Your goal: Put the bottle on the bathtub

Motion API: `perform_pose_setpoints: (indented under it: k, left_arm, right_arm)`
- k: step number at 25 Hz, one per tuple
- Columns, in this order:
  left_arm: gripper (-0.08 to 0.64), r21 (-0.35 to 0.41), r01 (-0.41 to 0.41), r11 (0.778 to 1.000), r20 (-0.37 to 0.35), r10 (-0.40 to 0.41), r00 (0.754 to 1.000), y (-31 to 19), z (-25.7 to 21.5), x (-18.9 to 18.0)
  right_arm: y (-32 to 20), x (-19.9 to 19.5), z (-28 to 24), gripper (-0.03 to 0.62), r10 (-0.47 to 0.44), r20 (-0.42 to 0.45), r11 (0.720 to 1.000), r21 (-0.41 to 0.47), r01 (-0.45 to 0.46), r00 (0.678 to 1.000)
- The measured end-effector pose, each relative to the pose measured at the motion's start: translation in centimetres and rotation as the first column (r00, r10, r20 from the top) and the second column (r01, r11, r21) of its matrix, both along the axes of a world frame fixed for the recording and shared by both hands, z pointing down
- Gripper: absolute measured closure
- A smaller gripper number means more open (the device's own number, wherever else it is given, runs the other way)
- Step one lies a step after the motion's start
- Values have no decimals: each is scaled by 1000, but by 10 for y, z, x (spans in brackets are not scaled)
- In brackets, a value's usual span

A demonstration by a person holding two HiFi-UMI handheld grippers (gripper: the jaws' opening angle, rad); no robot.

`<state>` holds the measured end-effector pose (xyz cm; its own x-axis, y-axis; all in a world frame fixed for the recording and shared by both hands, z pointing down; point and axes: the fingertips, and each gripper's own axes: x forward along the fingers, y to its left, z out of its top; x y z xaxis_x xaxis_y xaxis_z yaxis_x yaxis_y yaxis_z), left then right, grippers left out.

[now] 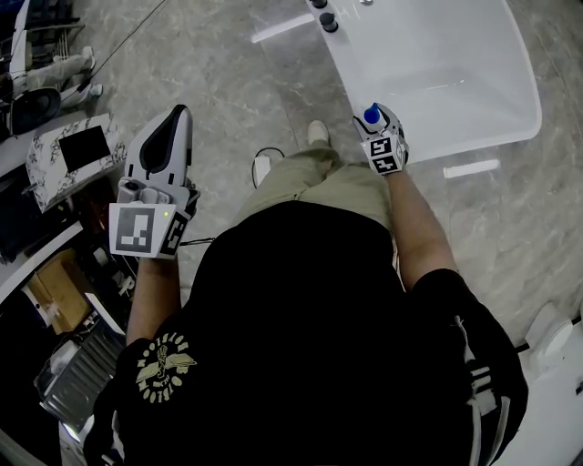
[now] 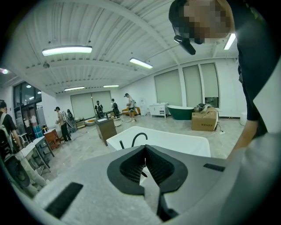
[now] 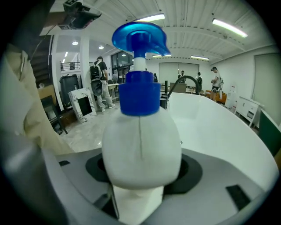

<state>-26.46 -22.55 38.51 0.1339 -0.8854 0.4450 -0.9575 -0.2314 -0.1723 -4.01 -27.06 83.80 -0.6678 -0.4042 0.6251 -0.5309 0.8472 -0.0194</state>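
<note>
Right gripper (image 1: 382, 128): jaws clamped on the bottle (image 3: 141, 145), one on each side of the white body. Bottle is upright, blue pump head (image 3: 139, 37) on top, spout to the right in the right gripper view. Blue collar sits below the pump.

Bottle position: in the head view the blue cap (image 1: 371, 114) sits at the near edge of the white bathtub (image 1: 437, 64), just in front of the person's right leg. Probably over the rim, but I can't tell whether the base touches it; the gripper body hides the bottom. The tub's white wall curves away to the right of the bottle in the right gripper view, with the black faucet (image 3: 183, 81) at the far end.

Left gripper (image 1: 178, 115): jaws closed together, pads (image 2: 151, 165) meeting, nothing between them. It is held out to the person's left over the grey marble floor (image 1: 228, 73), well apart from the tub and the bottle. Marker cube (image 1: 144, 229) faces the head camera.

Two black knobs (image 1: 324, 18) sit on the tub's far-left rim. Clutter lies along the left: a patterned panel (image 1: 73, 150), cardboard box (image 1: 59, 287) and a ribbed metal case (image 1: 77, 378). The left gripper view shows other people (image 2: 59, 123) far back in the hall, plus a green tub (image 2: 184, 112).
</note>
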Motion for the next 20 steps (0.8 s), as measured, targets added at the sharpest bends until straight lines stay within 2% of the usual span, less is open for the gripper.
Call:
perform_pose_setpoints:
  k: [3, 12, 20]
  left_arm:
    - [551, 11, -9, 1000, -7, 9, 1000, -6, -3, 3]
    - [551, 61, -47, 997, -43, 50, 998, -24, -15, 15]
    - [551, 121, -104, 987, -83, 115, 990, -43, -29, 33]
  right_arm:
    - [0, 7, -3, 328, -12, -18, 1000, 3, 13, 1000]
    - [19, 19, -14, 318, -123, -51, 992, -25, 122, 991]
    - [29, 64, -30, 314, -92, -109, 995, -41, 88, 990]
